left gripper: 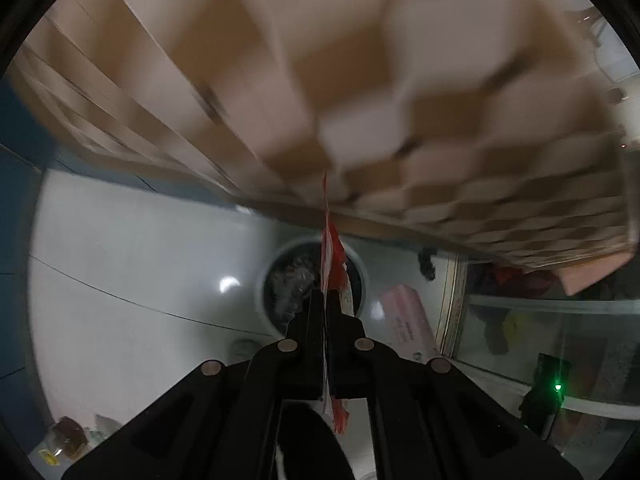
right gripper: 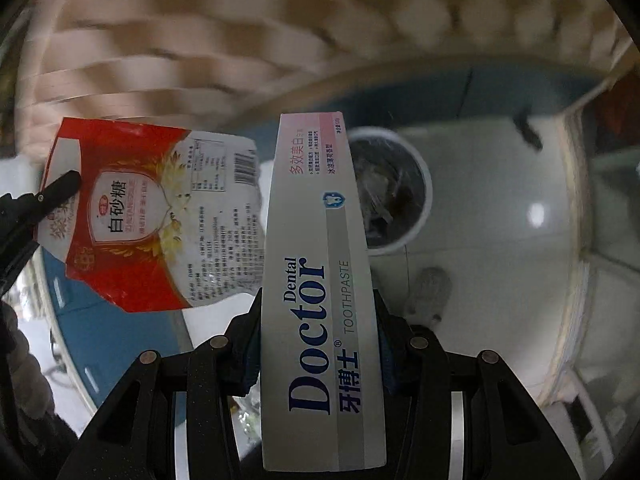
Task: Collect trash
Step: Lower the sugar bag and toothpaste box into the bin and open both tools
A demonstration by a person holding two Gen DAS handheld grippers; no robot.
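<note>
Nearest to me, the right gripper point(right gripper: 318, 344) has its two black fingers pressed against the long sides of a grey-and-pink cardboard toothpaste box point(right gripper: 316, 292) marked "Doctor", which sticks out forward, its far end pointing toward the bin. To its left, the left gripper point(left gripper: 325, 320) has its fingers squeezed together on a flat red-and-white plastic sugar wrapper point(right gripper: 160, 212); seen from its own camera the wrapper point(left gripper: 333, 268) is edge-on, a thin sheet running up from between the pads. In the right view the pinch sits at the wrapper's far-left corner, so most of the sheet hangs free.

Beyond both loads, on the pale glossy tiled floor point(left gripper: 140, 248), stands a round white-rimmed waste bin point(right gripper: 420, 168) lined with dark crinkled plastic. Something crumpled and shiny already lies inside it; what exactly, I cannot make out. A pink carton point(left gripper: 404, 316) lies on the floor just right of the bin in the left view.

Farther up, a beige slatted screen point(left gripper: 320, 60) fills the background, blurred.

Risks, as I judge them: the wrapper is light and held at one corner, so on release it may flutter and land outside the rim. The toothpaste box is long against the bin's mouth; dropped flat or off-centre, it could catch on the rim and tip out. Two items carried side by side could also knock each other over the opening.
</note>
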